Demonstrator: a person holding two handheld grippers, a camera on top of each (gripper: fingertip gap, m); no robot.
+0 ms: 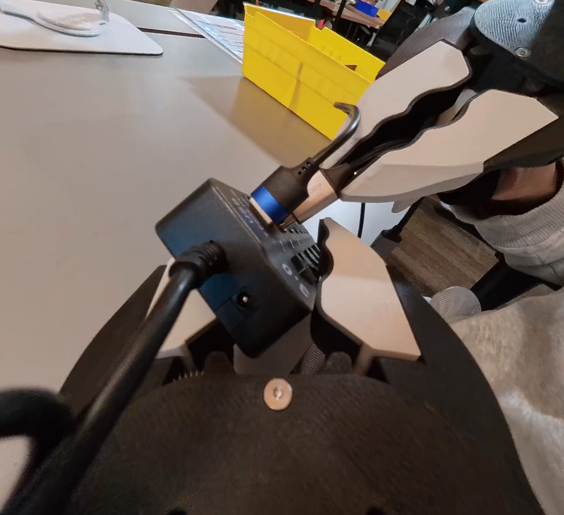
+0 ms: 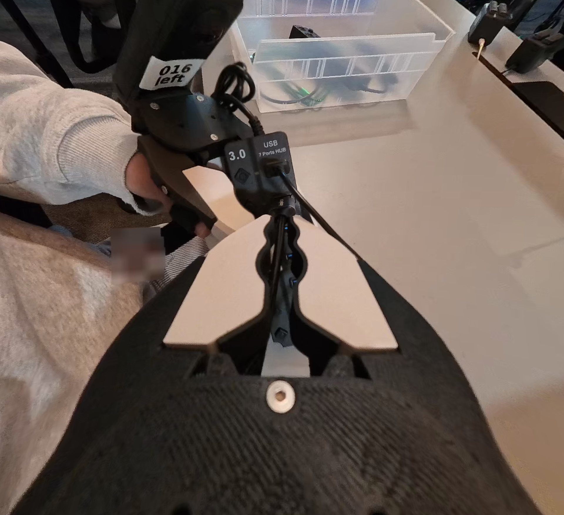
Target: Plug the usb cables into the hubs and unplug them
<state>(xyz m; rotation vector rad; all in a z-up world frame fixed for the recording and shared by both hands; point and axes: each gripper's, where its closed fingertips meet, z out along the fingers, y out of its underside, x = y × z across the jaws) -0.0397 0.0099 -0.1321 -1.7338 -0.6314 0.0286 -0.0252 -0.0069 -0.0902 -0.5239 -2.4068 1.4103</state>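
Note:
My left gripper (image 1: 244, 247) is shut on a black USB hub (image 1: 232, 243) and holds it above the table, port side up. A black plug with a blue ring (image 1: 271, 201) sits in a port near the hub's far end. My right gripper (image 1: 341, 185) is shut on a silver USB plug (image 1: 317, 198) whose tip is at the neighbouring port; I cannot tell how deep it sits. In the right wrist view my right gripper (image 2: 282, 221) pinches the plug's cable (image 2: 276, 256) just below the hub (image 2: 244, 164), which the left gripper (image 2: 195, 164) holds.
The hub's thick black cable (image 1: 152, 332) trails toward me. A yellow bin (image 1: 305, 72) and a white stand base (image 1: 76, 33) stand on the beige table (image 1: 122, 149). A clear bin (image 2: 427, 51) holds cables. Black devices (image 2: 531, 51) stand at the far right. The gap from one gripper's tips to the other's is roughly 5 centimeters.

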